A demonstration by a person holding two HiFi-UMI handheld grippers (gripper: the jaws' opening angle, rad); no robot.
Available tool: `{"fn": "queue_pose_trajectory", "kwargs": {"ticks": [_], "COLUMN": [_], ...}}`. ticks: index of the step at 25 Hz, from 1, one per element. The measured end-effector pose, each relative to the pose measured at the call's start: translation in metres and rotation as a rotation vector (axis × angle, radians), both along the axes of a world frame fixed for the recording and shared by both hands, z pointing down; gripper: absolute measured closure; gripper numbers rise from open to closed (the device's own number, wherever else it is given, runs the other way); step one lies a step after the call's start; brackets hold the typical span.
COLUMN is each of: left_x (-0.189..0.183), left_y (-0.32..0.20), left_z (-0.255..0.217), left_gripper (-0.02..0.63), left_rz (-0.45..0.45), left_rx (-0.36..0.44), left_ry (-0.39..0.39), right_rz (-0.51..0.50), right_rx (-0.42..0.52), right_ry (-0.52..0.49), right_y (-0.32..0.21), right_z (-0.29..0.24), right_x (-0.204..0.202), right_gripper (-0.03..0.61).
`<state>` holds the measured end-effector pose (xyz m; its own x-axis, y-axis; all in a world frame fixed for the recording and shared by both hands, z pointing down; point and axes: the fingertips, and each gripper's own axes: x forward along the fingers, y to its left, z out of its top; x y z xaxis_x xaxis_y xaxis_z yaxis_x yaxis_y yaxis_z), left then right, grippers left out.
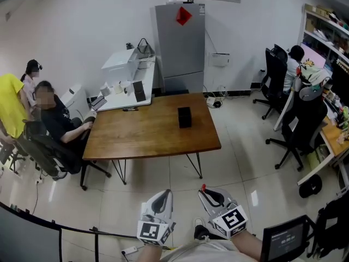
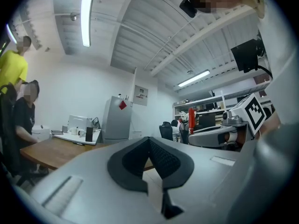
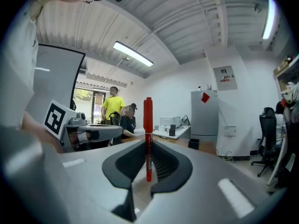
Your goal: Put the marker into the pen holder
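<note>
A person stands on a tiled floor, well apart from a wooden counter (image 1: pixel 142 132). The right hand-held gripper (image 1: pixel 210 195) is clamped on a red marker (image 3: pixel 148 125), which stands upright between its jaws. The left hand-held gripper (image 1: pixel 161 200) has its jaws together with nothing between them. A black pen holder (image 1: pixel 185 117) sits on the counter. The pick-up looks done. What seems left is carrying the marker to the counter and lowering it into the pen holder.
</note>
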<state>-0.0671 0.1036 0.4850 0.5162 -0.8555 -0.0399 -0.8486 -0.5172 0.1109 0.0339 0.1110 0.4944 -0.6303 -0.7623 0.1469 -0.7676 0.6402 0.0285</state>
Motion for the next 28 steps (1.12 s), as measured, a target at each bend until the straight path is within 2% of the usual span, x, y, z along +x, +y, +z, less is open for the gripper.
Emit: {"fn": "queue_pose_trajectory", "kwargs": {"ticks": [7,14,19,23,28], "left_x": [0.019,0.019,0.015,0.000,-0.004], "left_y": [-0.124,-0.197,-0.259,-0.321,-0.385], "left_z": [-0.019,-0.015,-0.001,-0.006,-0.016], "left_gripper": [0.606,0.606,0.606,0.606,0.606], "left_rz": [-0.047,-0.083,-0.045,-0.019,0.060], "left_rx": [0.030,-0.015,-0.040,-0.022,0.015], "left_ry": [-0.022,-0.027,-0.023,-0.007,-0.024], "right_rz": [-0.032,-0.030,0.000,0.035,0.082], "right_rx": [0.047,0.006,-0.021,-0.015,-0.001], "right_ry": [0.029,0.011,0.015,0.019,0.016], "right_y": [-0.131,-0.203,-0.259,-0.315,-0.381], "right_z": [-0.013,-0.007,0.004,0.004,-0.004], "right_x": [0.033,0.047,0.043,0.030,0.014], "right_gripper": [0.539,0.540,0.538,0.538,0.538]}}
